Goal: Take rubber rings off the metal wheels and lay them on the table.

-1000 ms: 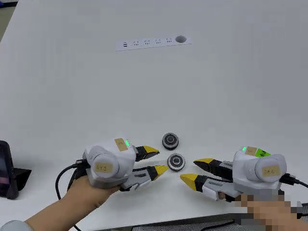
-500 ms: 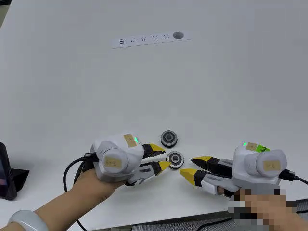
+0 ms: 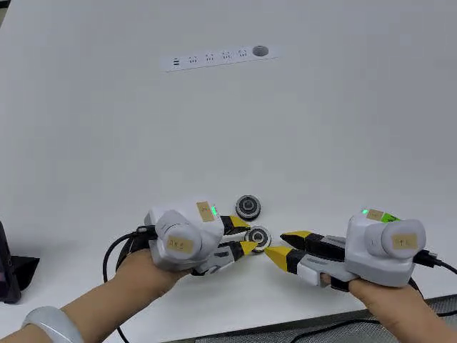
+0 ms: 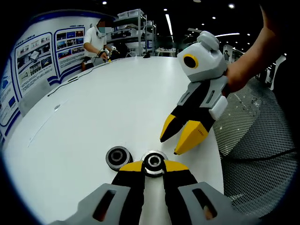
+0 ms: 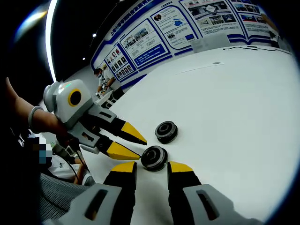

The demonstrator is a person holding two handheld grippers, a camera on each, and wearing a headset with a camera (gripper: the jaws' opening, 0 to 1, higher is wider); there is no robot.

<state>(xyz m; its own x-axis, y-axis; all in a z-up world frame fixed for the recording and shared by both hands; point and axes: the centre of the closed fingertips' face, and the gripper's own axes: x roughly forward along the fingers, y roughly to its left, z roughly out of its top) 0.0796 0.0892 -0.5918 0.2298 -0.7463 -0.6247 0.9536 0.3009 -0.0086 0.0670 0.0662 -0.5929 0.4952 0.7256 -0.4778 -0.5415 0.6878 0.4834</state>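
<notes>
Two metal wheels with black rubber rings lie on the white table: a far wheel and a near wheel. My left gripper is open, and its yellow tips straddle the near wheel from the left. I cannot tell whether they touch it. My right gripper is open and points at the same wheel from the right, its tips just short of it.
A white power strip lies far back on the table. A dark device stands at the left edge. The table's front edge runs just below both hands. A person stands beyond the far end of the table.
My left gripper has slid right, so the near wheel now sits between its tips. The right gripper has edged left toward that wheel. Both wheels lie where they were.
</notes>
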